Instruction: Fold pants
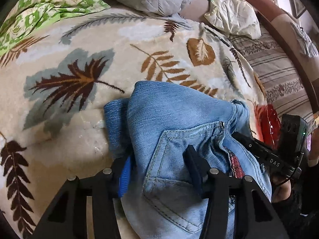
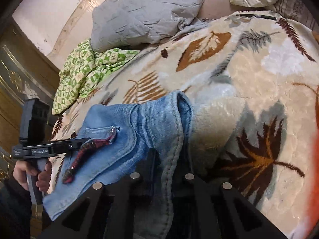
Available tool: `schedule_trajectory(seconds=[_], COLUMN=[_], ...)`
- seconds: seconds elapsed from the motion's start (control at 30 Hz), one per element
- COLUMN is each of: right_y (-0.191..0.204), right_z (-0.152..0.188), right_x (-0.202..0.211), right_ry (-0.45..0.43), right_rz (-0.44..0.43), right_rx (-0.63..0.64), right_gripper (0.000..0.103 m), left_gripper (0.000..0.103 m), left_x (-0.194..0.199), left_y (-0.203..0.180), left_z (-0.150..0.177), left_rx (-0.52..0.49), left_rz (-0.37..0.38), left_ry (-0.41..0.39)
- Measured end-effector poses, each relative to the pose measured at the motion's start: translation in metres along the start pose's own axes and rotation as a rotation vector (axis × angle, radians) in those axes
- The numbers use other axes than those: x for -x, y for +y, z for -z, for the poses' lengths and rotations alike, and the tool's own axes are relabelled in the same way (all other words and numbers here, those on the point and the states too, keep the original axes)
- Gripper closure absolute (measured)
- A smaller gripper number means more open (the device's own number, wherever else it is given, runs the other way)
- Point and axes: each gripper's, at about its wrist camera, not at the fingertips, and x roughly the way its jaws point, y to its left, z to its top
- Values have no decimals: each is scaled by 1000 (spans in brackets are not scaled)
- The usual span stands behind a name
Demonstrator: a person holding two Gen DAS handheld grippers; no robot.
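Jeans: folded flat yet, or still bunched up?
Bunched up. The jeans hump over the leaf-print blanket in loose folds, pocket and waistband twisted, between both grippers; no flat, neat fold shows.

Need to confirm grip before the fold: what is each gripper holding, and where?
Both hold the jeans: right gripper pinches a seamed edge; left gripper straddles denim near the back pocket.

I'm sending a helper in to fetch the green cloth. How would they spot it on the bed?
Start at the bed's big cream blanket printed with brown leaves. At its far edge lies a grey quilted pillow; the green cloth is bunched up right beside it, partly under it. It is the only green thing there, checked green and cream, unlike the blue jeans nearer the grippers.
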Motion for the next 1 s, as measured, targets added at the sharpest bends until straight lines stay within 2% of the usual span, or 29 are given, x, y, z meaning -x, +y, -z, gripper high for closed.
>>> schedule_trajectory(seconds=[0.1,0.2,0.27,0.3,0.33,0.37,0.43,0.5,0.57,0.67,0.77,0.83,0.9,0.93,1.0], right_y=[-3,1,2,3,4,5,9,14,17,15,9,6,6,8,14], right_z=[-1,-1,-1,-1,-1,-2,-2,-1,1,11,33,46,53,54,56], right_x=[0,2,7,13,18,25,45,65,76,82,73,64,58,57,58], right_ry=[0,-16,-27,-30,-32,-35,-65,-94,-76,-36,40,70,68,68,61], right_rz=[-5,12,5,6,9,6,10,-3,-13,-48,-64,-83,-81,-61,-46], right_rx=[-6,11,2,-1,-5,-10,-16,-6,-9,-53,-88,-99,-94,-75,-23], right_gripper=[88,85,75,71,62,47,24,20,16,15,15,16,24,33,50], left_gripper=[48,39,18,16,16,16,13,8,8,8,6,5,5,5,21], left_x=[1,6,13,19,24,31,45,56,59,54,40,32,27,26,28], left_y=[-1,-11,-18,-19,-19,-19,-22,-26,-27,-29,-29,-23,-16,-16,-24], left_z=[-1,0,3,6,9,12,21,34,43,59,74,79,82,83,84], left_rx=[-7,-41,-57,-40,-17,3,15,5,0,13,-10,14,60,49,-16], left_rz=[-8,-56,-115,-145,-141,-111,-57,-55,-36,15,-2,3,36,33,25], left_ry=[3,-28,-51,-55,-59,-63,-82,-92,-87,-40,18,44,57,56,52])
